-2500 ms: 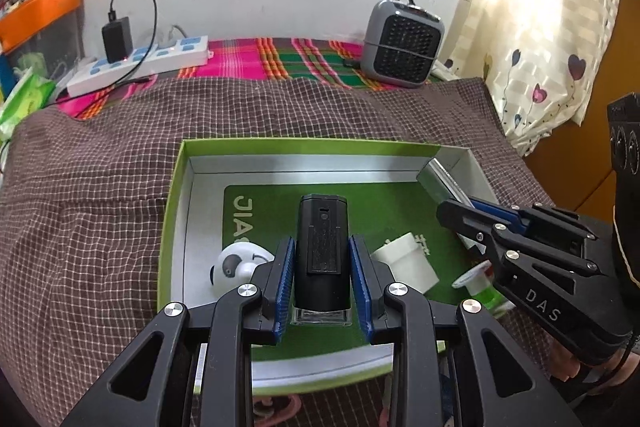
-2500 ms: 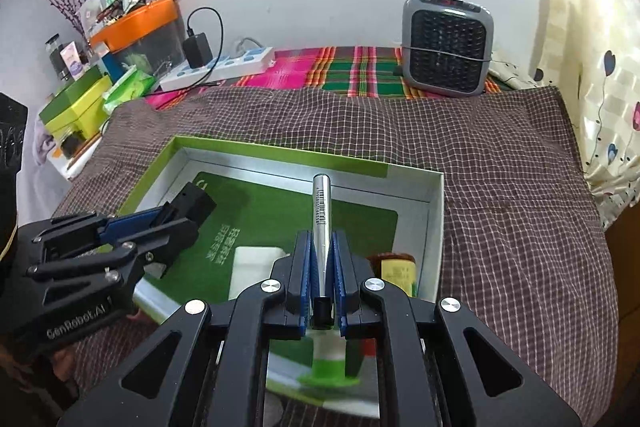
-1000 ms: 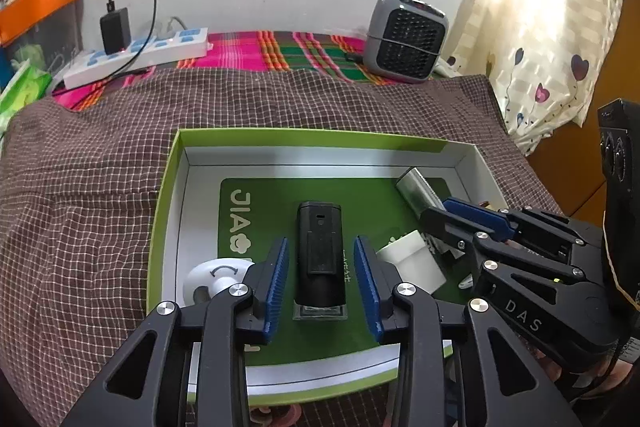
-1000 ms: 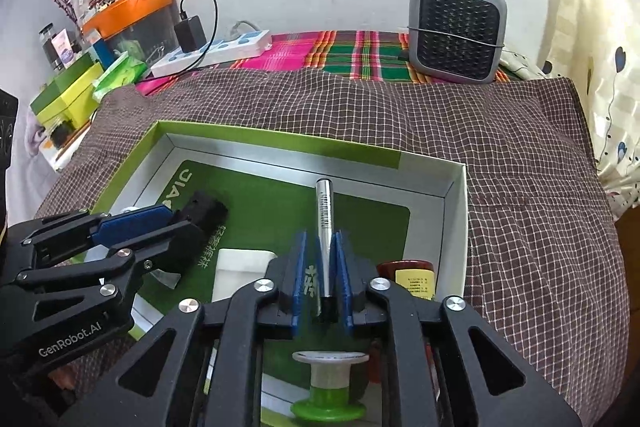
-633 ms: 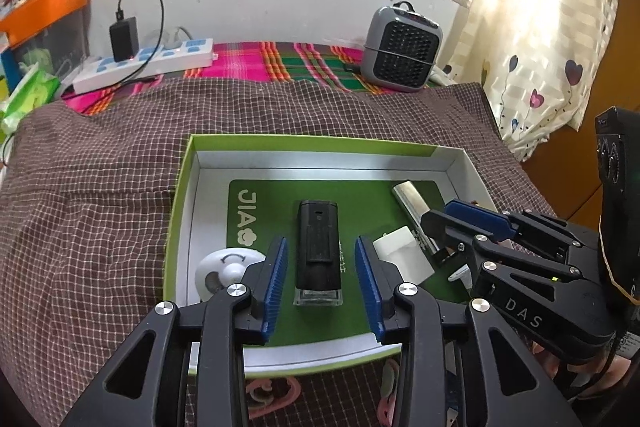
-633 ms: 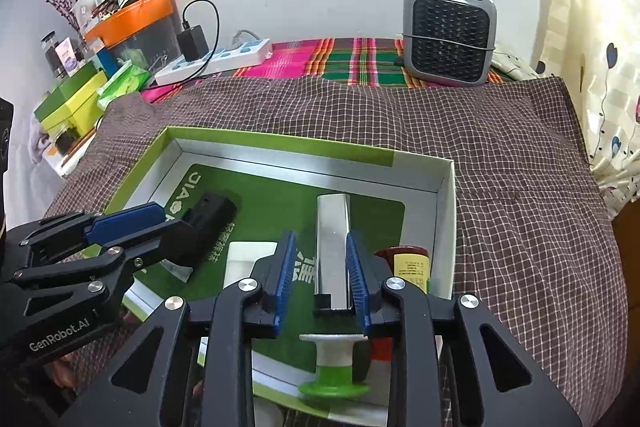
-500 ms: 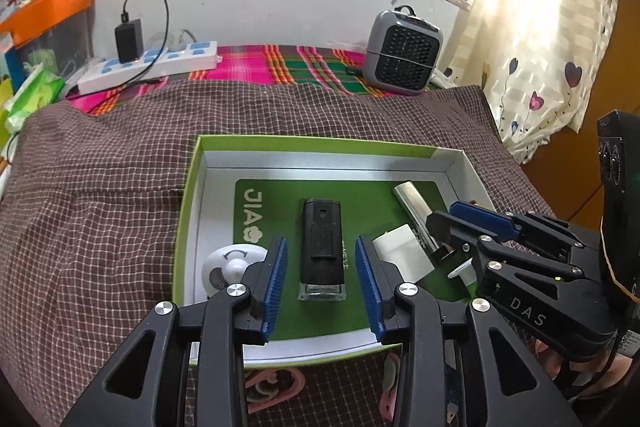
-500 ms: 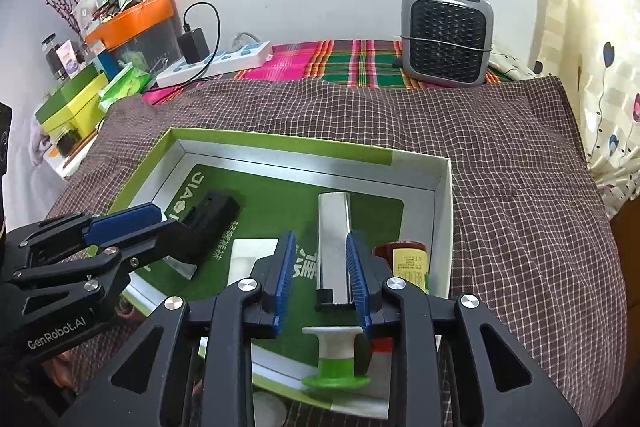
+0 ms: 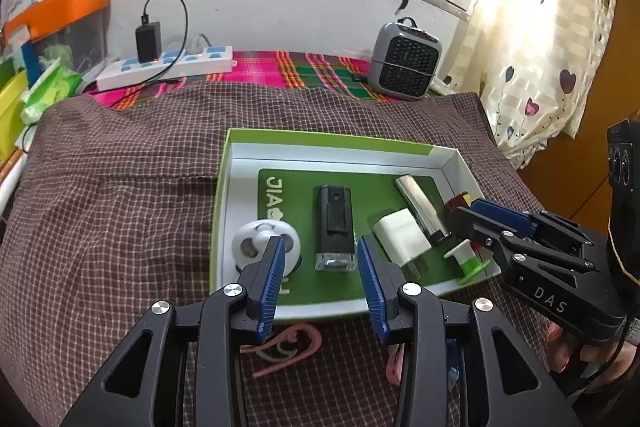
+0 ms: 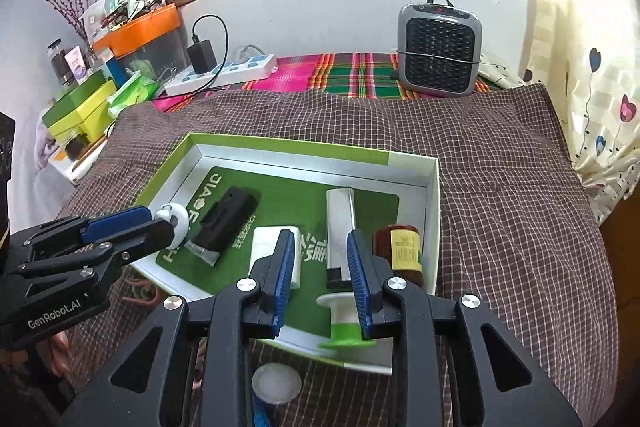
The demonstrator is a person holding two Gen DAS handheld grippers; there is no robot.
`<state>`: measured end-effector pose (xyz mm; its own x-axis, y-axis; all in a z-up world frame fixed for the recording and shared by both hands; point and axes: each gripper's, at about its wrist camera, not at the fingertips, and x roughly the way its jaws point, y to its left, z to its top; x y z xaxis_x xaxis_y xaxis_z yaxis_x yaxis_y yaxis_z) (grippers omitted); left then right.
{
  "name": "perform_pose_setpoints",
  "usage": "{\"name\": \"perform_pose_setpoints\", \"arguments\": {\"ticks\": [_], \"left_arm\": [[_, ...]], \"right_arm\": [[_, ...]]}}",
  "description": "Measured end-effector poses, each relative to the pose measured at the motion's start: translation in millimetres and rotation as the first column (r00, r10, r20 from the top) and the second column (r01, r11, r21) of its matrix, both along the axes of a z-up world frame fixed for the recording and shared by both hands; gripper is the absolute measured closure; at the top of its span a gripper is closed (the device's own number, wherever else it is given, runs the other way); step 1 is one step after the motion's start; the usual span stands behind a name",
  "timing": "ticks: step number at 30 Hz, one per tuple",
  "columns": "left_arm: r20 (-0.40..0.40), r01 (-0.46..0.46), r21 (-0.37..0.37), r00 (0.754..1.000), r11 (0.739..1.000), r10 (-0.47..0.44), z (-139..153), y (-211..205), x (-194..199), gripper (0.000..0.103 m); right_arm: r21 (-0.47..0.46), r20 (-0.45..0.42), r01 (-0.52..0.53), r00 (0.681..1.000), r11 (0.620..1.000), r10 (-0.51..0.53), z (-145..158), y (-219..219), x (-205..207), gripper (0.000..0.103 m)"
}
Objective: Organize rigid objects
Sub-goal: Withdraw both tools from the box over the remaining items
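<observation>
Checked cloth (image 9: 120,207) carries the green tray (image 9: 320,139) with black lighter (image 9: 334,223) and silver bar (image 10: 339,223) inside. Both left gripper (image 9: 320,277) and right gripper (image 10: 320,281) are opening, empty. Only the right view shows a white disc (image 10: 276,383); only the left, a pink hook (image 9: 286,345).

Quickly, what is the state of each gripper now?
Left gripper: opening, holding nothing; the black device lies free in the box.
Right gripper: opening, holding nothing; the silver bar lies free.
</observation>
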<state>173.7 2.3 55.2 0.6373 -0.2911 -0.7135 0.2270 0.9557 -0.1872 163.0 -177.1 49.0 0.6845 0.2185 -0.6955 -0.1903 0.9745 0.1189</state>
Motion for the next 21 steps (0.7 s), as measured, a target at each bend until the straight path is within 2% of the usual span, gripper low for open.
{"name": "perform_pose_setpoints", "arguments": {"ticks": [2,11,21], "left_arm": [[0.004,-0.005,-0.001,1.0,1.0,0.005,1.0,3.8,-5.2,0.066],[0.007,-0.045,-0.034,0.999,0.998,0.046,-0.9,29.8,-27.9,0.066],[-0.023,-0.092,-0.067,0.996,0.994,0.09,-15.0,60.9,-48.1,0.066]], "right_arm": [[0.005,0.004,0.0,1.0,1.0,0.0,1.8,0.5,-5.5,0.068],[0.025,0.007,0.005,1.0,1.0,-0.005,1.7,-2.7,-37.1,0.067],[0.028,-0.034,-0.038,0.999,0.999,0.039,-17.9,3.7,-73.2,0.067]]}}
